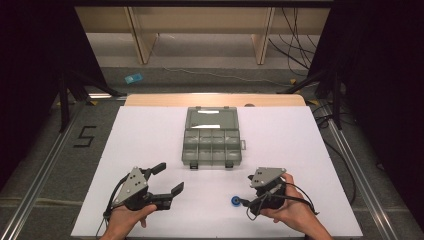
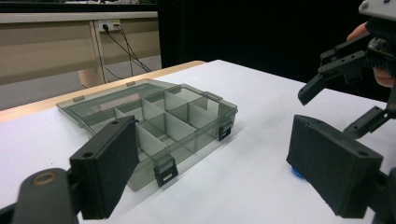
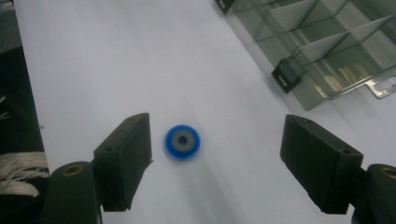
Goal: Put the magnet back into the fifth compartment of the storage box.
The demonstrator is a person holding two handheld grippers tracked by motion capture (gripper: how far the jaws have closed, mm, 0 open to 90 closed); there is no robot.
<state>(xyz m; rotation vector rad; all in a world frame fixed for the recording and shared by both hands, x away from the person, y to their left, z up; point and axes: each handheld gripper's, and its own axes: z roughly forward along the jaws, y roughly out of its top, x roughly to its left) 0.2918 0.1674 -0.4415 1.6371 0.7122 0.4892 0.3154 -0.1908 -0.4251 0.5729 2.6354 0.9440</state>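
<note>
A small blue disc with a grey hub (image 1: 235, 201) lies flat on the white table sheet, near the front edge. In the right gripper view the blue disc (image 3: 182, 142) sits between the jaws of my right gripper (image 3: 219, 154), closer to the left jaw, and neither pad touches it. My right gripper (image 1: 246, 192) is open and points left at the disc. A smoky clear compartment box (image 1: 212, 145) stands open in the middle of the table, lid folded back. My left gripper (image 1: 169, 179) is open and empty at the front left, aimed toward the compartment box (image 2: 154, 116).
The box's black latches (image 2: 166, 171) face the front edge. The white sheet (image 1: 150, 130) covers a wooden table. Black stands and cables flank both sides. The other hand's gripper (image 2: 345, 105) shows at the right of the left gripper view.
</note>
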